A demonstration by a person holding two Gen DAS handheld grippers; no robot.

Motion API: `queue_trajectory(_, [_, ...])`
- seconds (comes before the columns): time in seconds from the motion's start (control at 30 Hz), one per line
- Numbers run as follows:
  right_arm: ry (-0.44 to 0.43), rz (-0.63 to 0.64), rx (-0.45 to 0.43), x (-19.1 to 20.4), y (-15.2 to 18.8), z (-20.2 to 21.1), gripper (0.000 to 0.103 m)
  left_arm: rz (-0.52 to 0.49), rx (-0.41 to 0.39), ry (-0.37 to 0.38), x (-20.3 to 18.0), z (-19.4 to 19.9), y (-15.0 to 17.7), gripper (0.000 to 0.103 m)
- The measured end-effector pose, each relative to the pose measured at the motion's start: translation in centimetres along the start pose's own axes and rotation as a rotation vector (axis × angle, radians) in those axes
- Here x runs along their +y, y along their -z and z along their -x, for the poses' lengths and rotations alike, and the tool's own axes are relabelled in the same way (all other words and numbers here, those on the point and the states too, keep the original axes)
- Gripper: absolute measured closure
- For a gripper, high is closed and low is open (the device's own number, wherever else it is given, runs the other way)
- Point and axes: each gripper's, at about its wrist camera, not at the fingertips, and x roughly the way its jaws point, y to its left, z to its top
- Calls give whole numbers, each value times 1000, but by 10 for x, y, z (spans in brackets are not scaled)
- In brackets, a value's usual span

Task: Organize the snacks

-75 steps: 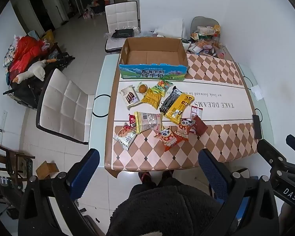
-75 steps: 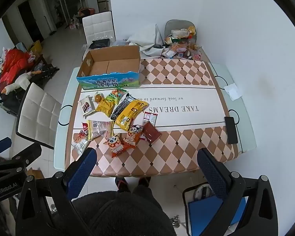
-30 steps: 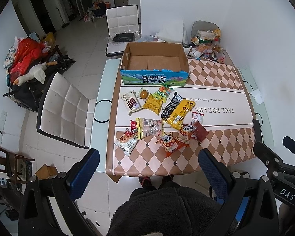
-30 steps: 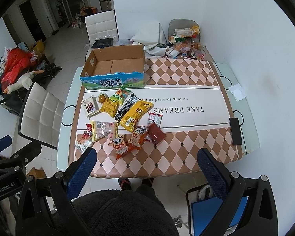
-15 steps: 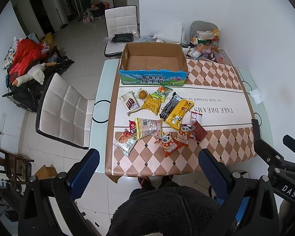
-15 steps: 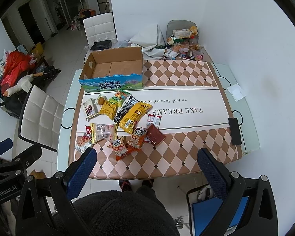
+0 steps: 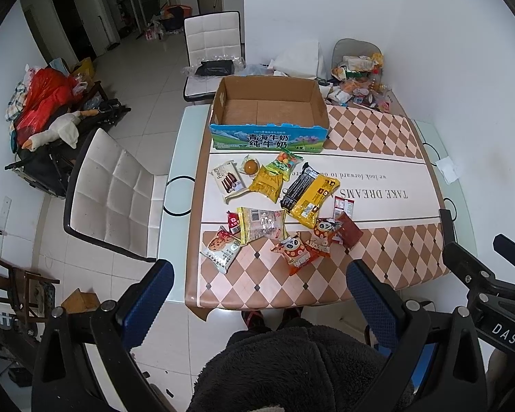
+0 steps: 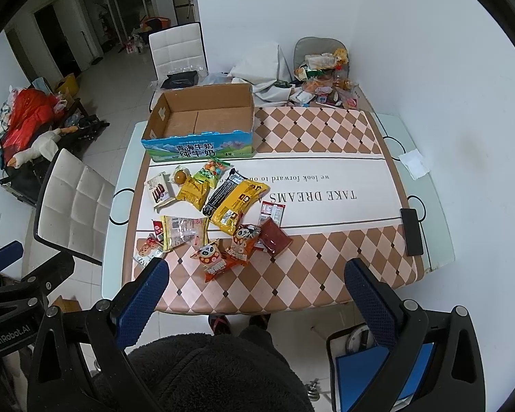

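Observation:
Several snack packets lie spread on the near left part of the table [image 7: 377,285]: a yellow and black bag [image 7: 310,195], two orange panda packs [image 7: 297,252], a cookie pack [image 7: 220,247], a dark red pouch [image 7: 348,229]. Behind them an empty cardboard box [image 7: 269,113] [image 8: 202,120] with a blue front stands open. My left gripper [image 7: 259,283] hangs high above the table's near edge, open, nothing between its blue pads. My right gripper [image 8: 255,281] is equally high and open. Both are far from the snacks.
A white chair [image 7: 116,192] stands at the table's left side, another [image 7: 213,39] behind the box. A clutter pile [image 7: 358,75] fills the far right corner. A black phone [image 8: 412,231] and white paper [image 8: 413,163] lie by the right edge. The person's dark fleece [image 7: 292,367] fills the bottom.
Both views shifted slightly; the table appears a little further down and away, as the grippers drifted. No snack has moved and both grippers stay open.

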Motion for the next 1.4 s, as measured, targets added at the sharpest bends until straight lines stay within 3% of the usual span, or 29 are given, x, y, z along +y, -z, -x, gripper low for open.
queue_trajectory(0.57, [-6,-3,1,-1,1,-1,0,0,-3,5,0,1,0,0])
queue_trajectory(0.73, [-42,-45,8,4,-7,-7,0,23,-42,-25,7,-13,-21,0])
queue_trajectory(0.87, [-80,-118,33,1,-15,-45,0,43,-44,-73,17,-52,-38,0])
queue_trajectory(1.13, [-121,-273,138,5,-30,-177,0,31,16,-169,35,-151,-62,0])
queue_trajectory(1.4, [-147,-454,337,4,-56,-334,0,85,128,-240,44,-243,-91,0])
